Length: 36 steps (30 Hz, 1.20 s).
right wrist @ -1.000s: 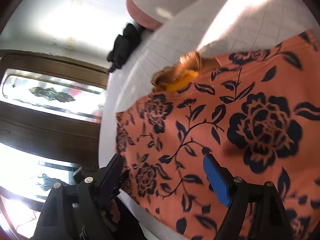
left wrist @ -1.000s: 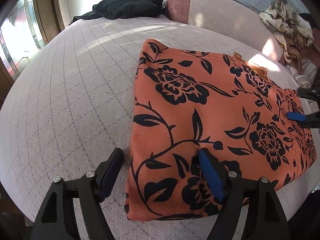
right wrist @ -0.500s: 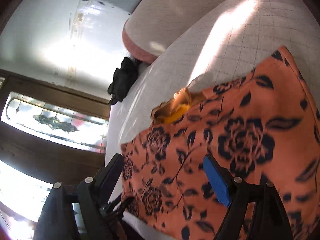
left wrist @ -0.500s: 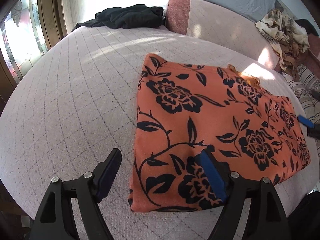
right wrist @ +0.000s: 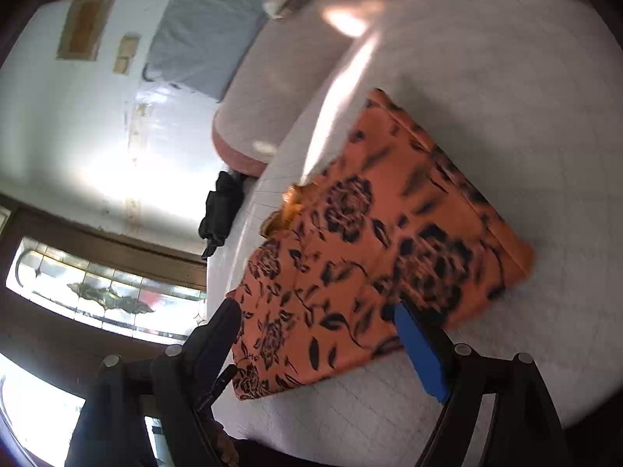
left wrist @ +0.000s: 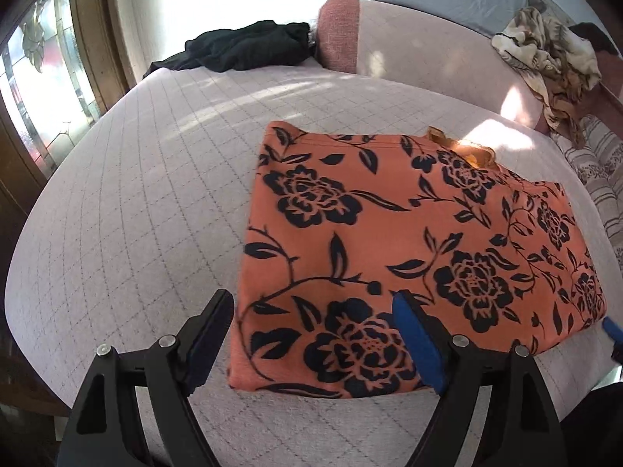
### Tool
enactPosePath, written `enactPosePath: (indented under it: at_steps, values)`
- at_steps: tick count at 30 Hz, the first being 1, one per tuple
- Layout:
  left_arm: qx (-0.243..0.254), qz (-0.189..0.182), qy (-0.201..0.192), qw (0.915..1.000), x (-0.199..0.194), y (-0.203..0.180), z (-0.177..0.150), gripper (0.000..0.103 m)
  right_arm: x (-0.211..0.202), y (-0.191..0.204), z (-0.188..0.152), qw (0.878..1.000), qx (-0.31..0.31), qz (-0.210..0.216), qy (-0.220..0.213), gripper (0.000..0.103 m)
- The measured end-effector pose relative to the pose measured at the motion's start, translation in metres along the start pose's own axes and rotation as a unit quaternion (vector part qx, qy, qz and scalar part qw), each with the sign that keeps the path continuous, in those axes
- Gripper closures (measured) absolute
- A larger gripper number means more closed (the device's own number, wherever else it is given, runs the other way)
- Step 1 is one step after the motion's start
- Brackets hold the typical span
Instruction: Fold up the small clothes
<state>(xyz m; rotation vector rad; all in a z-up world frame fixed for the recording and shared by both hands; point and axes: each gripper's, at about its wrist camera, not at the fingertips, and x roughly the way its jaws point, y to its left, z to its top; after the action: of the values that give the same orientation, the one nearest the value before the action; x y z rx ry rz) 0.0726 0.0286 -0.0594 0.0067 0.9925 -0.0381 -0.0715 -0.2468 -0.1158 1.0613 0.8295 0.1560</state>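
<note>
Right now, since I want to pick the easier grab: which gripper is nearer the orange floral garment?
Left. The left gripper hangs open over the orange floral garment at its near corner; the right gripper, also open, sits just off its far side edge.

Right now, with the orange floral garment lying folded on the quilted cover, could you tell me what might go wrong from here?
1. An inner orange piece pokes out at the far edge of the orange floral garment; another fold may leave it sticking out.
2. Both the left gripper and the right gripper stand open with nothing held, so a careless pinch could catch only the top layer and undo the fold.
3. The near edge lies close to the quilted cover rim and could slide off.
</note>
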Motion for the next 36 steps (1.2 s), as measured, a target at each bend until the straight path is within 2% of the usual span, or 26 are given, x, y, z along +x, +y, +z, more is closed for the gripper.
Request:
enactPosePath:
  at_steps: [3,4,6,9,11,12,13,14,15,17,19,20,21,22,23,24,25,26,27,28,29,31,34,36]
  values:
    - [0.035,-0.01,0.001,0.9993,-0.001,-0.029,-0.004,0.018,0.014,-0.04,-0.014,0.997,0.07,-0.029,0.012,0.018]
    - [0.048,-0.011,-0.003,0.9988,-0.001,-0.04,-0.003,0.018,0.016,-0.047,-0.014,0.996,0.089,-0.016,0.003,0.018]
    - [0.064,-0.016,-0.016,0.9977,-0.002,-0.059,-0.002,0.018,0.014,-0.048,-0.002,0.995,0.096,-0.007,-0.017,0.018]
    - [0.07,-0.028,-0.019,0.997,0.003,-0.077,0.004,0.018,0.021,-0.048,0.016,0.993,0.1,-0.045,-0.046,0.021]
    - [0.07,-0.032,-0.013,0.9969,0.014,-0.084,0.005,0.018,0.024,-0.044,0.023,0.991,0.095,-0.068,-0.058,0.028]
    - [0.07,-0.029,-0.006,0.9971,0.022,-0.086,0.003,0.018,0.025,-0.039,0.027,0.991,0.073,-0.088,-0.065,0.05]
    - [0.072,-0.017,0.012,0.9972,0.035,-0.089,0.001,0.018,0.031,-0.037,0.03,0.992,0.057,-0.098,-0.059,0.094]
    - [0.074,-0.011,0.017,0.997,0.043,-0.091,-0.001,0.018,0.034,-0.04,0.033,0.993,0.057,-0.092,-0.043,0.093]
    - [0.076,-0.007,0.001,0.997,0.04,-0.092,-0.002,0.018,0.032,-0.035,0.031,0.993,0.042,-0.103,-0.049,0.093]
    - [0.084,-0.007,0.005,0.9964,0.034,-0.094,0.002,0.019,0.018,-0.007,0.025,0.987,-0.031,-0.134,-0.081,0.094]
    - [0.074,-0.007,-0.008,0.9972,0.025,-0.092,0.007,0.019,0.01,0.008,0.022,0.98,-0.076,-0.155,-0.094,0.093]
    - [0.067,-0.003,-0.015,0.9976,0.024,-0.092,0.011,0.019,0.014,0.005,0.022,0.978,-0.082,-0.169,-0.085,0.091]
    - [0.061,0.001,-0.015,0.998,0.025,-0.092,0.013,0.019,0.026,-0.005,0.025,0.975,-0.082,-0.197,-0.055,0.082]
    - [0.065,0.005,-0.004,0.9979,0.032,-0.093,0.014,0.019,0.037,-0.02,0.027,0.977,-0.061,-0.203,-0.015,0.078]
    - [0.08,0.013,0.019,0.9966,0.045,-0.096,0.013,0.019,0.028,-0.032,0.027,0.985,-0.037,-0.167,-0.027,0.078]
    - [0.088,0.013,0.013,0.9959,0.051,-0.095,0.011,0.017,0.017,-0.036,0.029,0.989,-0.017,-0.143,-0.03,0.071]
    - [0.087,0.014,-0.002,0.9961,0.05,-0.094,0.011,0.016,0.008,-0.038,0.031,0.99,-0.004,-0.138,-0.026,0.065]
    - [0.086,0.014,-0.001,0.9962,0.051,-0.095,0.011,0.016,-0.005,-0.039,0.032,0.99,0.004,-0.135,-0.034,0.058]
    - [0.085,0.014,-0.001,0.9963,0.051,-0.095,0.011,0.016,-0.02,-0.04,0.032,0.99,0.001,-0.134,-0.048,0.044]
    - [0.084,0.014,-0.002,0.9964,0.052,-0.096,0.011,0.016,-0.035,-0.04,0.034,0.988,-0.008,-0.14,-0.067,0.034]
    - [0.084,0.013,-0.003,0.9964,0.053,-0.096,0.011,0.015,-0.047,-0.04,0.039,0.985,-0.018,-0.149,-0.081,0.034]
    - [0.083,0.011,-0.003,0.9965,0.052,-0.094,0.01,0.015,-0.058,-0.039,0.06,0.987,-0.033,-0.135,-0.084,0.034]
    - [0.082,0.011,-0.004,0.9965,0.052,-0.093,0.008,0.014,-0.038,-0.033,0.103,0.992,-0.065,-0.094,-0.051,0.034]
    - [0.081,0.012,-0.005,0.9966,0.05,-0.093,0.007,0.014,-0.004,-0.022,0.13,0.991,-0.103,-0.08,0.001,0.034]
